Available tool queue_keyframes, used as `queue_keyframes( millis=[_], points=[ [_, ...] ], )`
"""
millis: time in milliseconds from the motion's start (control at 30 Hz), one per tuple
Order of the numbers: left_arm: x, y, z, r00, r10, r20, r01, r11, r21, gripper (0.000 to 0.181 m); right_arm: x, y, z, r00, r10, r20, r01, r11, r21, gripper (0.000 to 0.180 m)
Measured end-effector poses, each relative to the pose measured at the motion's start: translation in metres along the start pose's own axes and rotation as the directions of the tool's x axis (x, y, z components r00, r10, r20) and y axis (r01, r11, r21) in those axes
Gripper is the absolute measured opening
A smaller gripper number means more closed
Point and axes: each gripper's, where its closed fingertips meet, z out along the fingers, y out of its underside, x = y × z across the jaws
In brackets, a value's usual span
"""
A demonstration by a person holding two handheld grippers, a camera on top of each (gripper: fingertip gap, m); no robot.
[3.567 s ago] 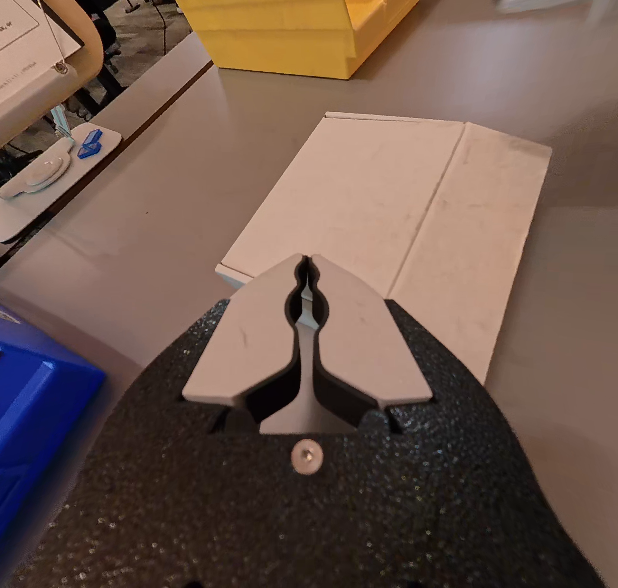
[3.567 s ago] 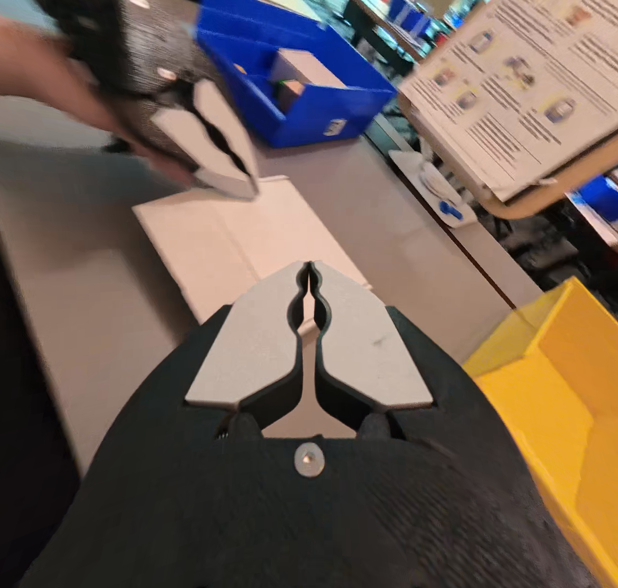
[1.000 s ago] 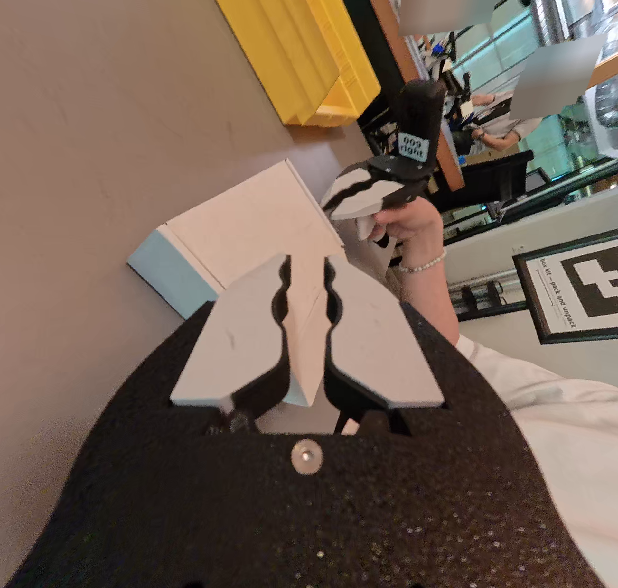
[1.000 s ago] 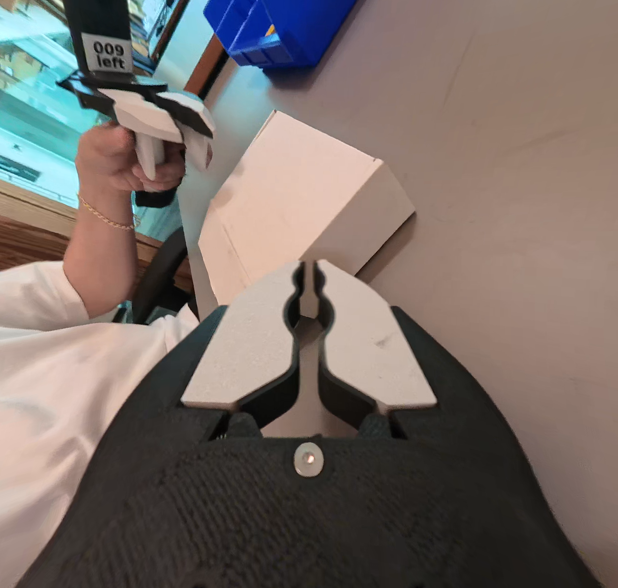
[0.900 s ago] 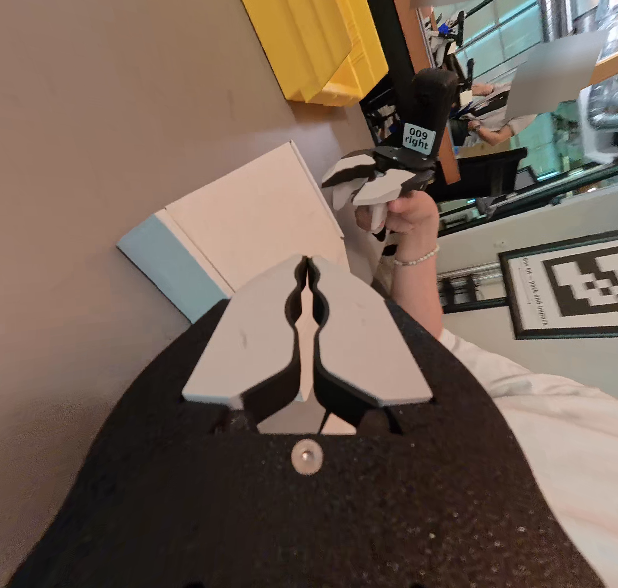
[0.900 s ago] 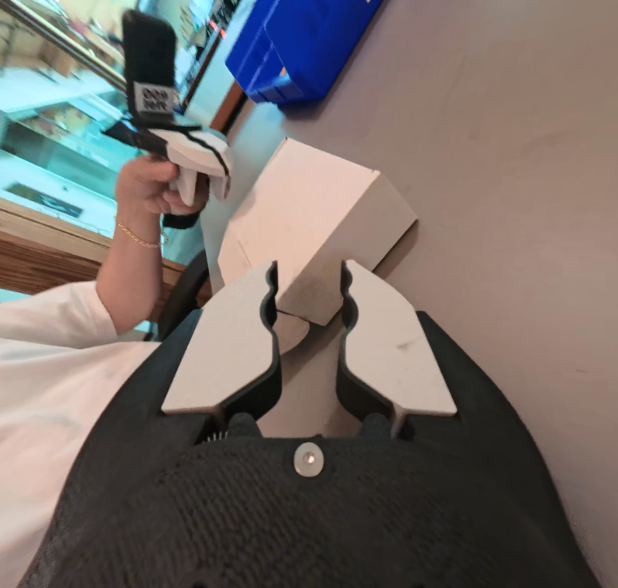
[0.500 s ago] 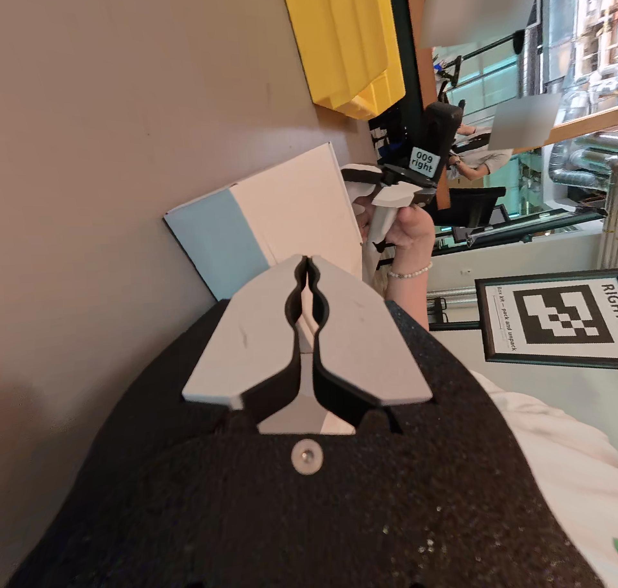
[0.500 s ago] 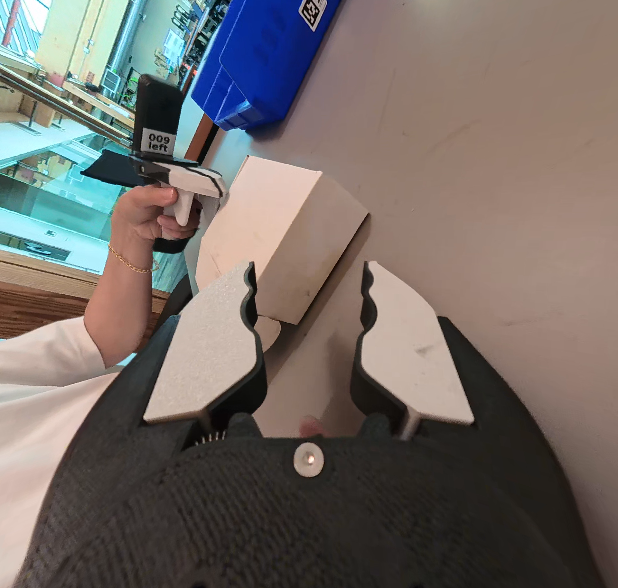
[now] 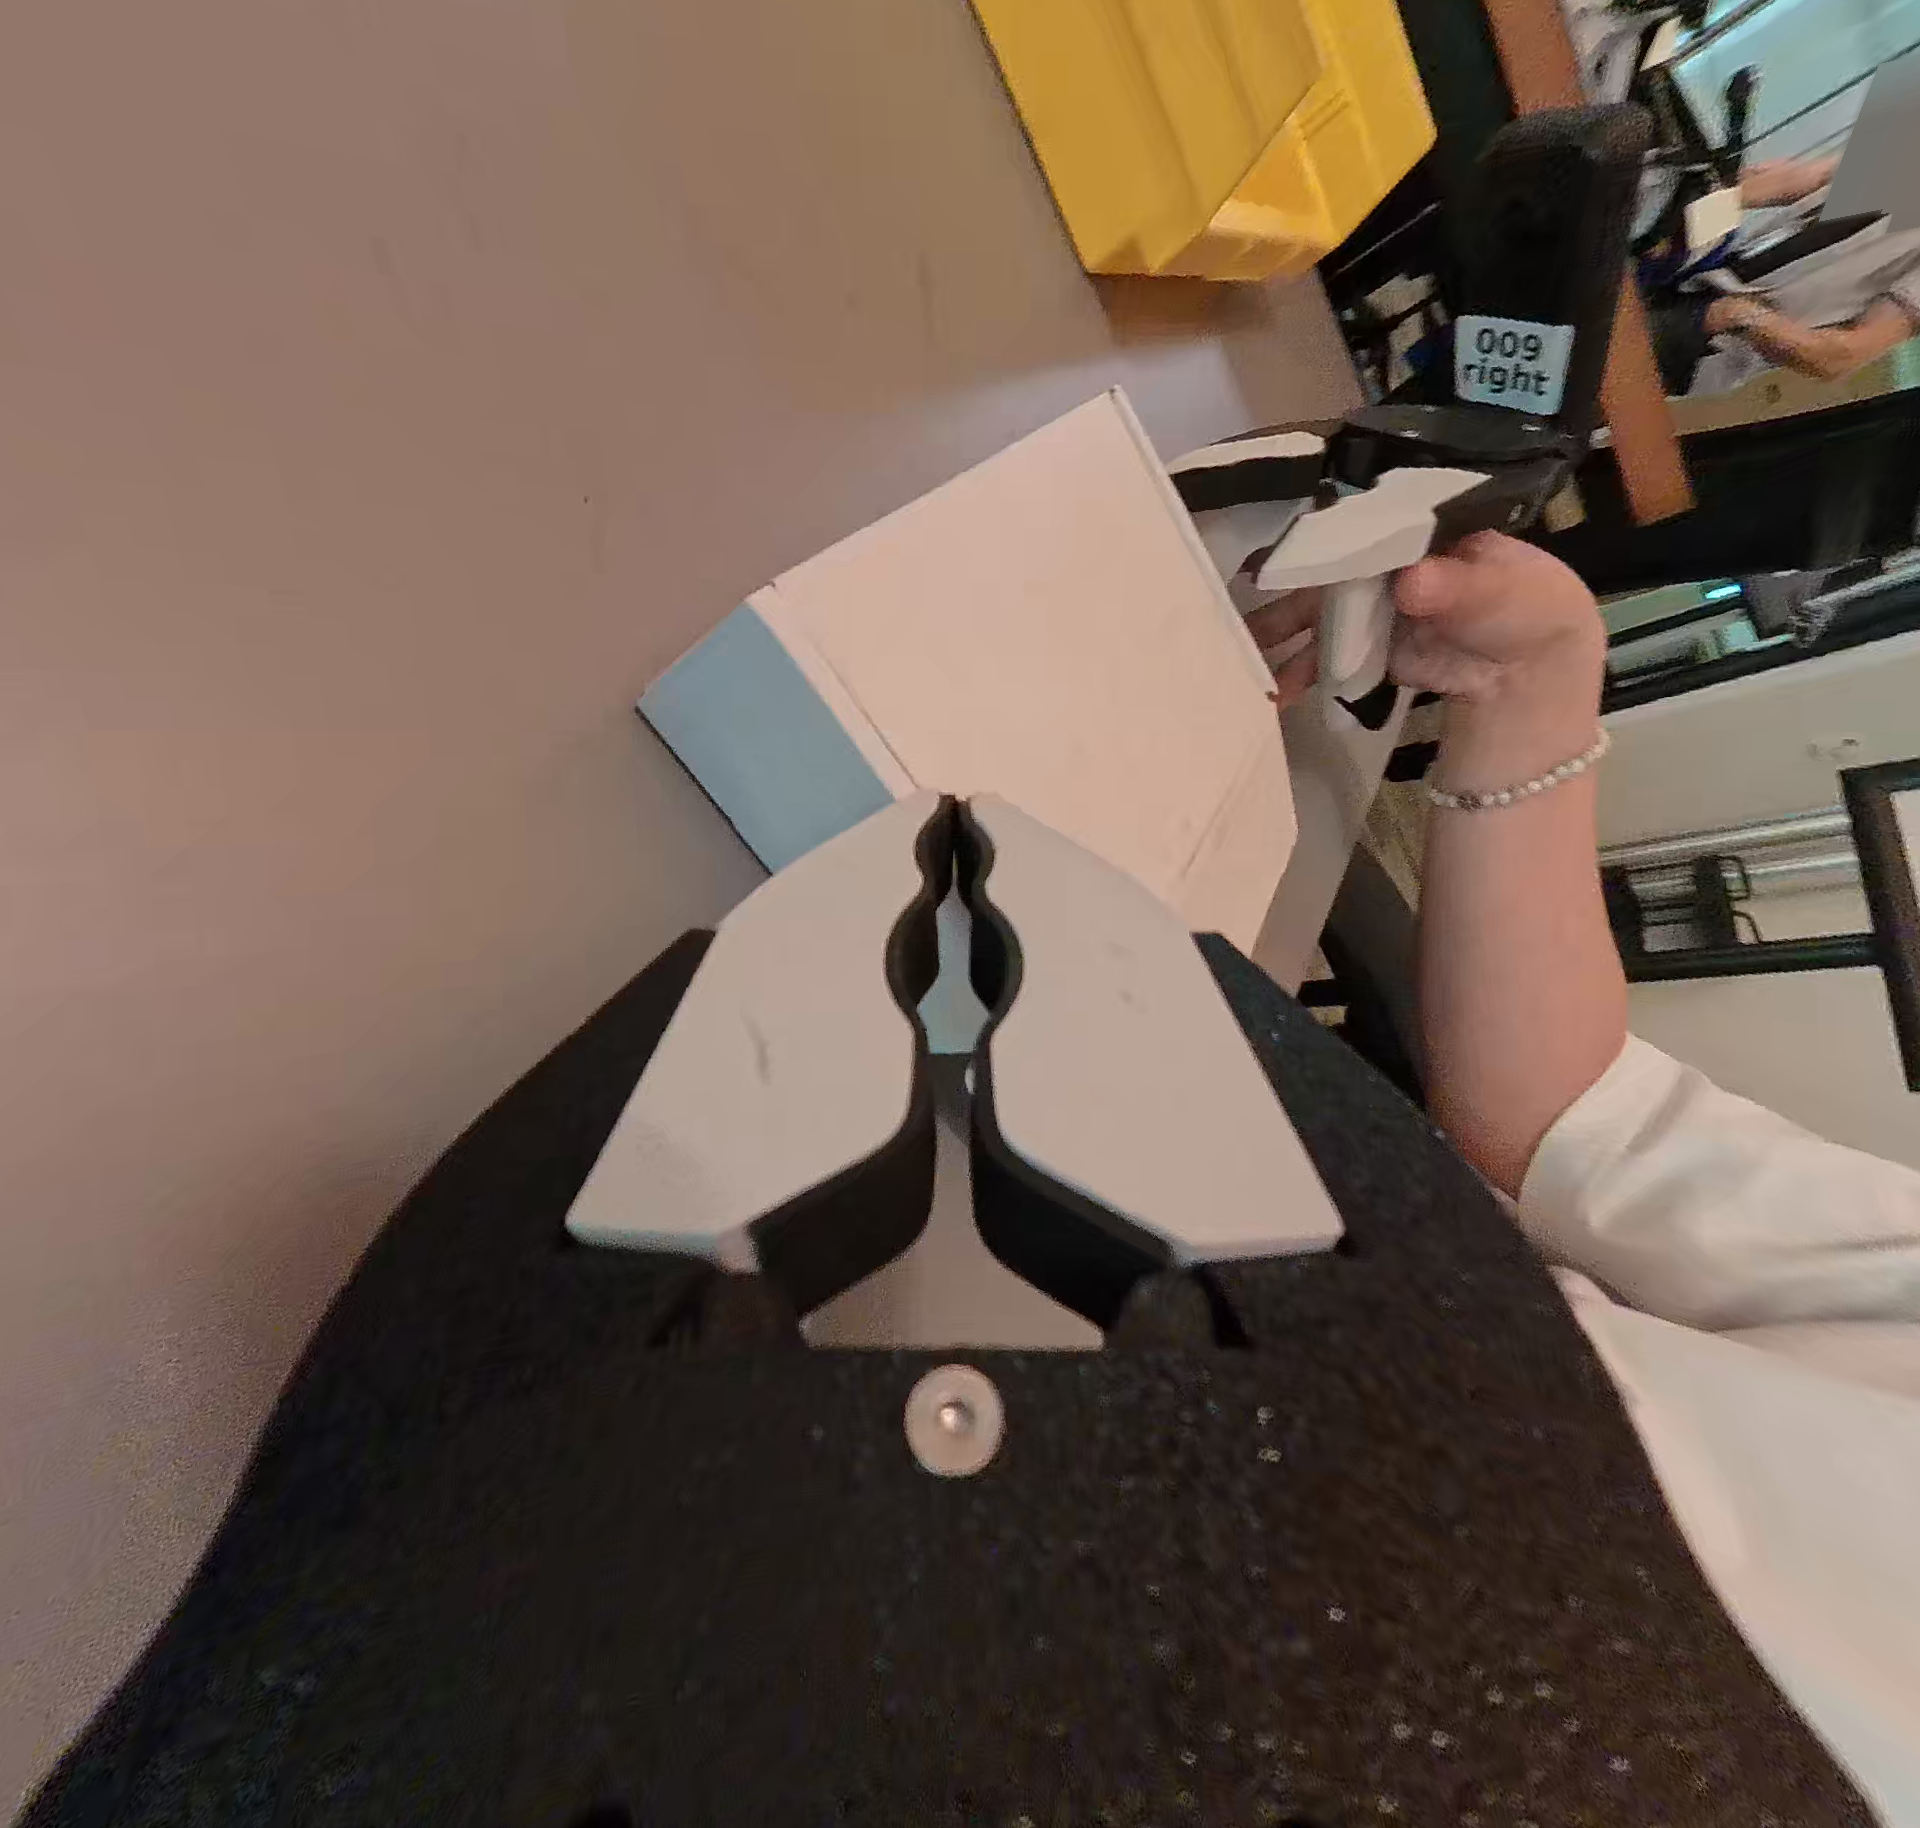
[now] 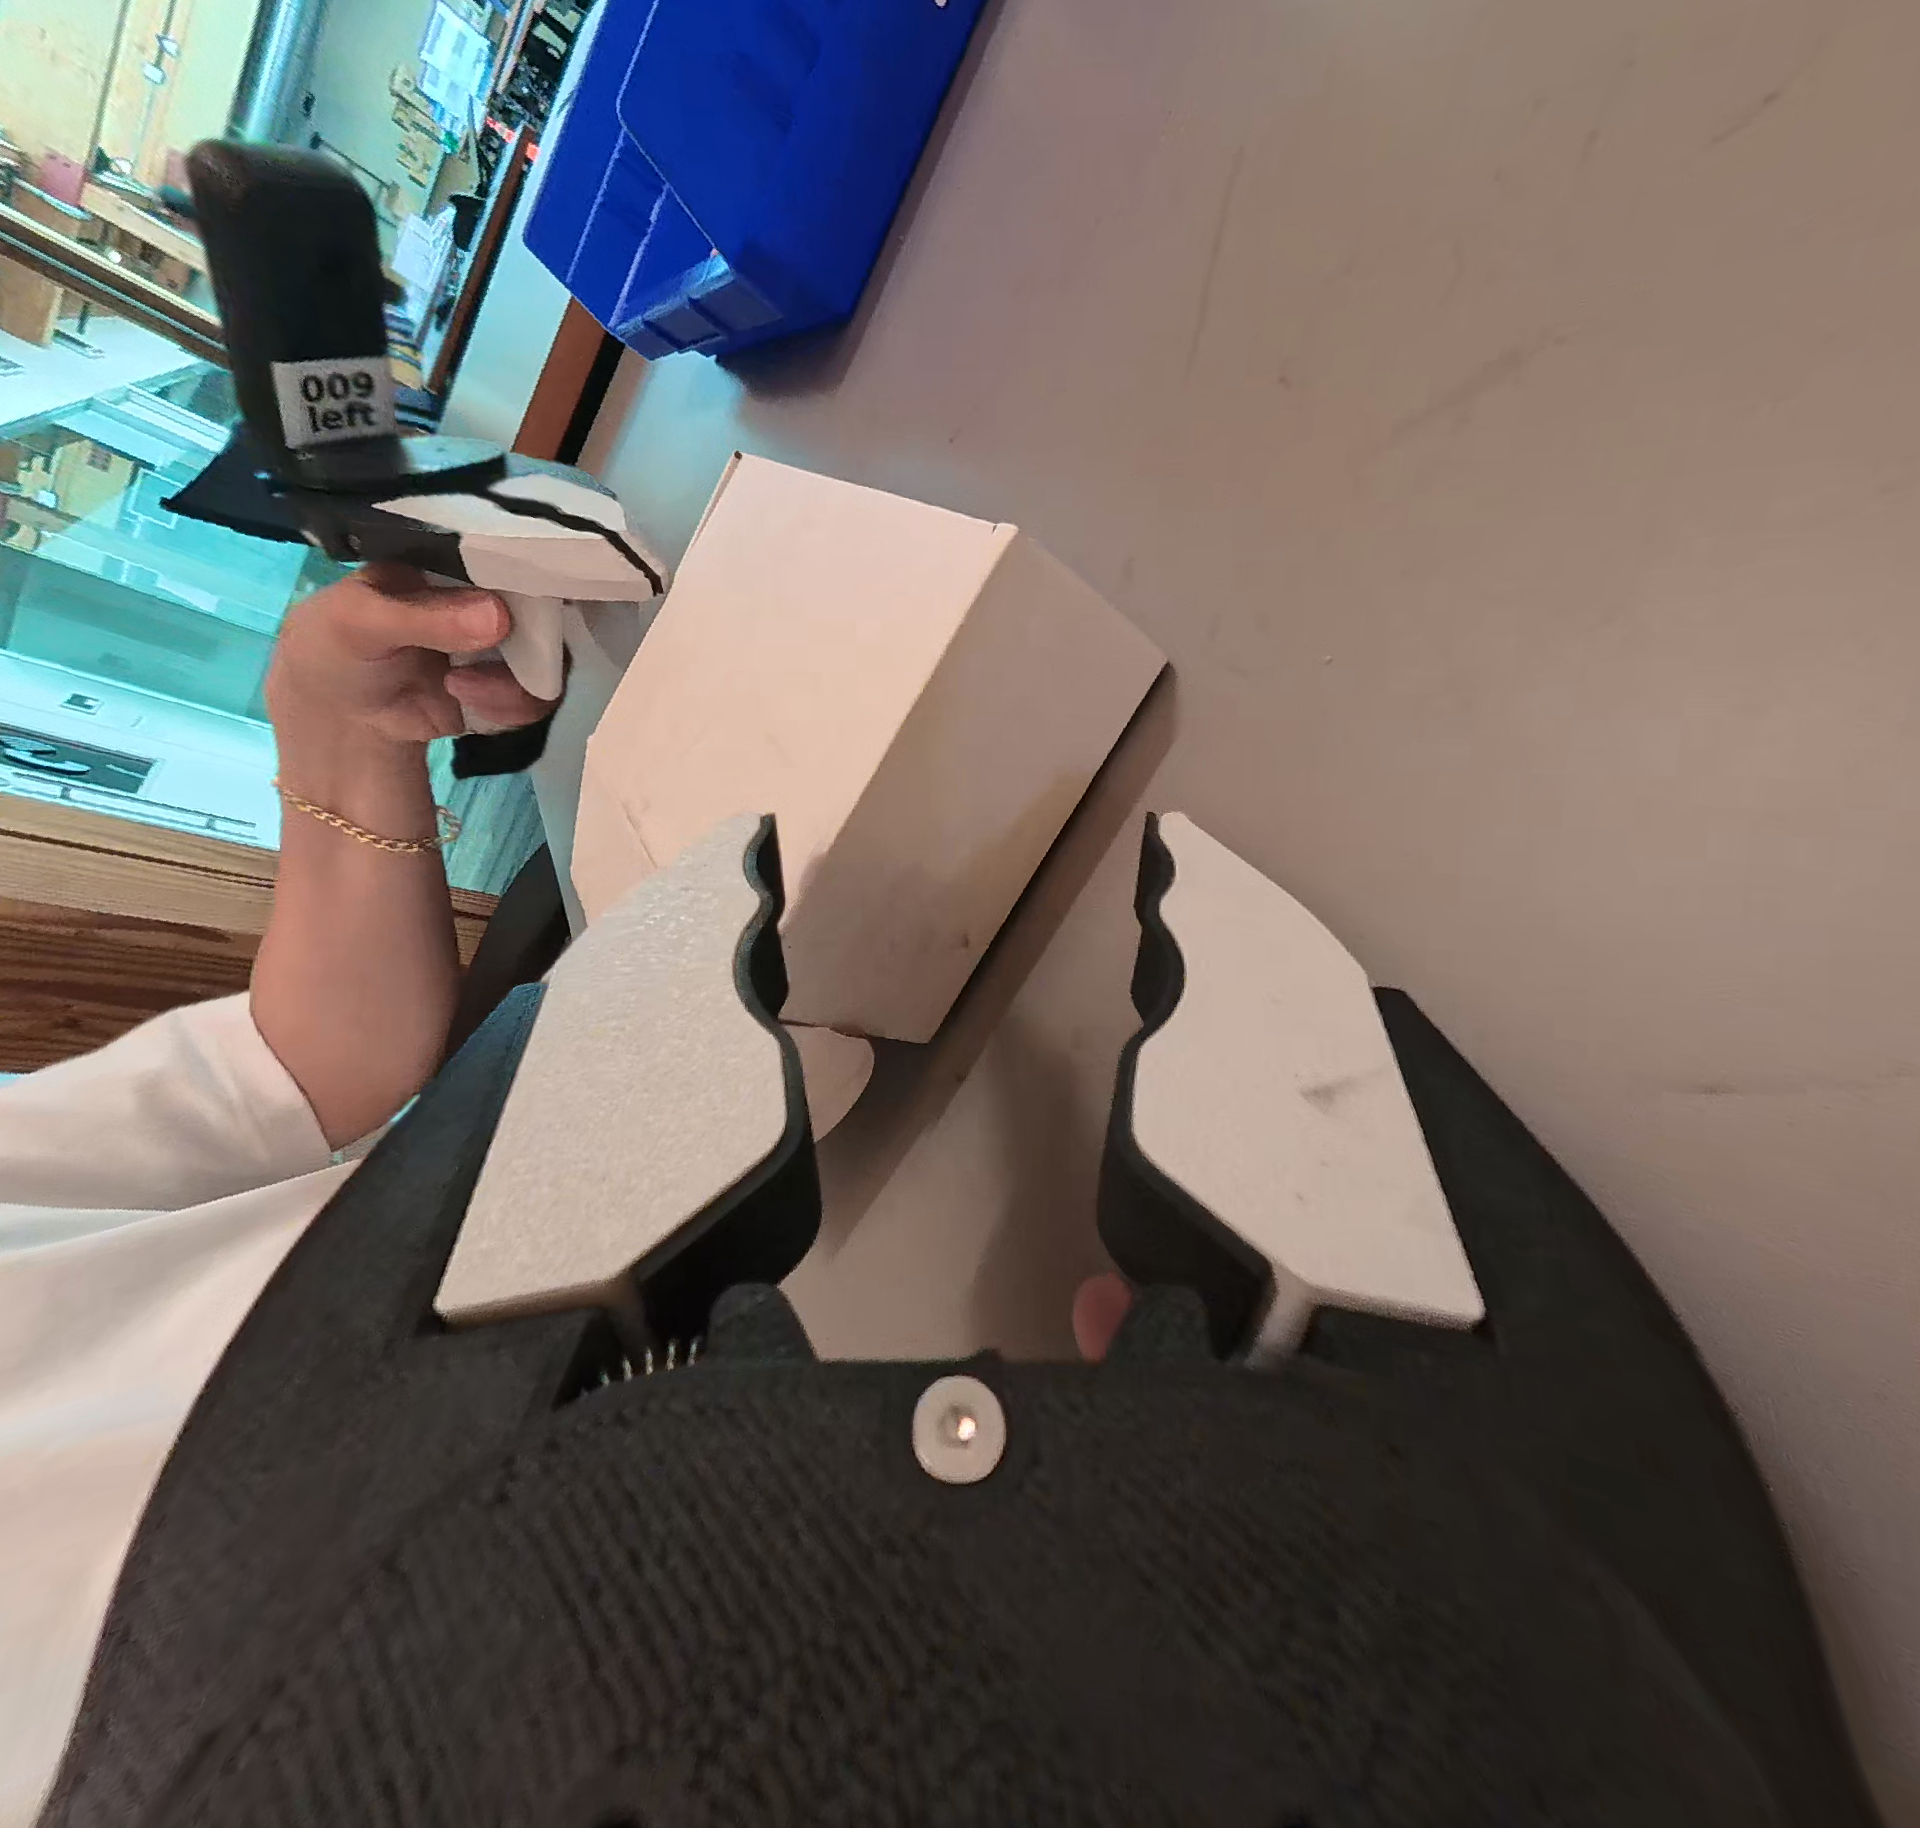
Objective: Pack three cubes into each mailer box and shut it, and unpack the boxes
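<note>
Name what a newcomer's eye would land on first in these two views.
The white mailer box stands out first, closed and mid-table, between the two grippers. The right gripper is open just short of its near corner, while the left gripper is shut at the opposite end. Next come the bright bins: yellow bin and blue bin by the table's edges.

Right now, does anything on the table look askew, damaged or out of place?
Yes. The white mailer box is tipped up on edge, not flat on the grey table. A rounded flap sticks out loose at its near corner. The left gripper is shut; the right gripper hangs open beside the box.
</note>
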Motion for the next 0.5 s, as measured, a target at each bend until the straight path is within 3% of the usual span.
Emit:
queue_keyframes(
  millis=[233,500],
  points=[
    [0.0059,-0.0011,0.0061,0.997,-0.056,-0.060,0.058,0.998,0.034,0.000,0.0014,0.0019,0.0016,1.000,0.022,0.000,-0.022,1.000,0.012,0.064],
    [0.0027,0.0012,0.0042,0.997,0.072,0.023,-0.073,0.997,0.024,0.000,-0.0044,-0.0018,0.0006,0.998,0.061,0.025,-0.061,0.998,0.001,0.064]
  ],
)
